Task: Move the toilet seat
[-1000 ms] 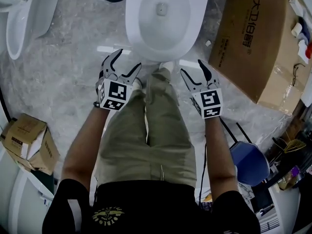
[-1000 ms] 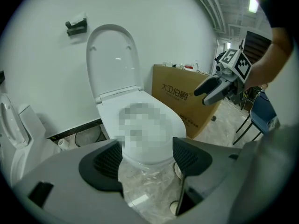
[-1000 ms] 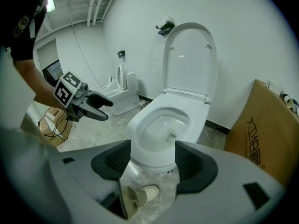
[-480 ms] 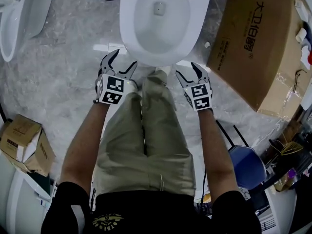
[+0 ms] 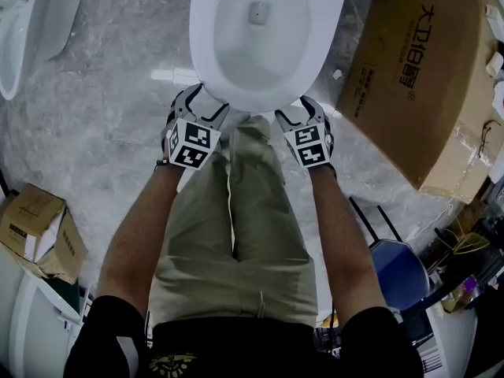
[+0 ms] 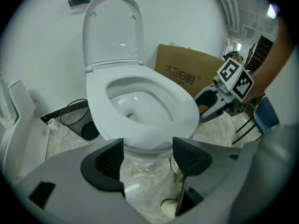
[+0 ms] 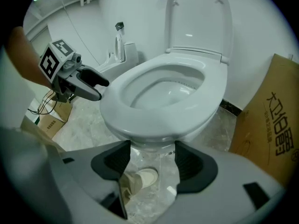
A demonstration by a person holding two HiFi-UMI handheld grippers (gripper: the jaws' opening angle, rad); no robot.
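Toilet seat [image 5: 203,38] lies flat on the bowl at top centre of the head view, with the left gripper [image 5: 206,105] and right gripper [image 5: 298,110] close below its front edge at either side, so an uneven lift could twist the hinges. In the left gripper view, lower centre, the left gripper [image 6: 147,157] gapes empty beneath the seat's front, and closing too deep might catch the bowl [image 6: 145,146] too. In the right gripper view the right gripper [image 7: 152,160] likewise stands open on nothing, with the lid [image 7: 198,17] upright at upper right; the glossy plastic may slip and slam down.
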